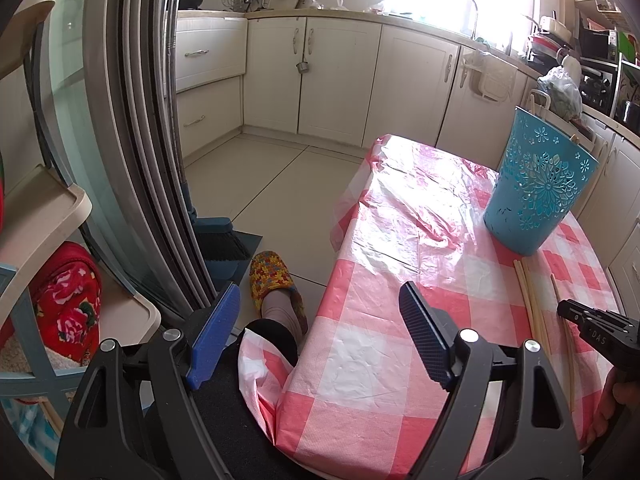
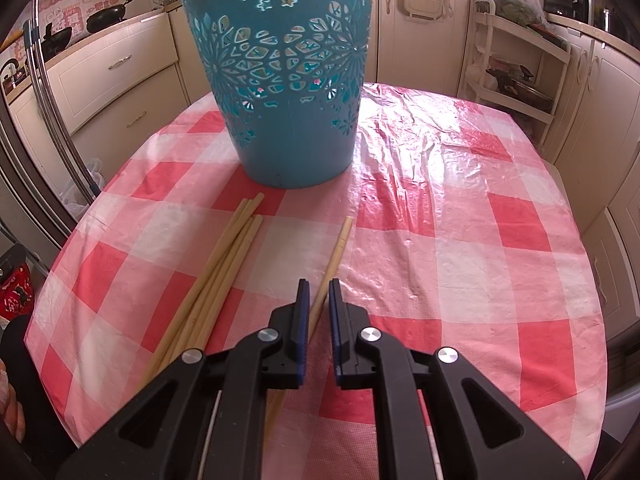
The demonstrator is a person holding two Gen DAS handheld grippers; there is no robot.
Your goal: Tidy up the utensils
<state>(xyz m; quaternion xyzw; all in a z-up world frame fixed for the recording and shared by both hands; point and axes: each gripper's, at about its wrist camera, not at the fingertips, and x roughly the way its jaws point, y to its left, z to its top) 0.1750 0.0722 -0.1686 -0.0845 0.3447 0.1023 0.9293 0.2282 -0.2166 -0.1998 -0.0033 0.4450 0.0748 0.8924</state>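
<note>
A teal cut-out plastic bucket (image 2: 288, 92) stands upright on the pink checked table (image 2: 460, 260). In front of it lies a bundle of several pale wooden chopsticks (image 2: 224, 264), and one single chopstick (image 2: 340, 240) lies apart to their right. My right gripper (image 2: 318, 282) is down at the table with its jaws nearly together around the near part of that single chopstick, which still rests on the cloth. My left gripper (image 1: 320, 286) hovers wide open over the table's left edge, holding nothing. In its view I see the bucket (image 1: 536, 192), the chopsticks (image 1: 532, 300) and the right gripper (image 1: 564, 310) at the far right.
A fridge door (image 1: 132, 140) and a shelf rack (image 1: 60, 208) stand left of the table. A broom (image 1: 220, 240) and a person's slippered foot (image 1: 276, 284) are on the floor. Kitchen cabinets (image 1: 340, 80) line the back, and a white trolley (image 2: 520, 60) stands behind the table.
</note>
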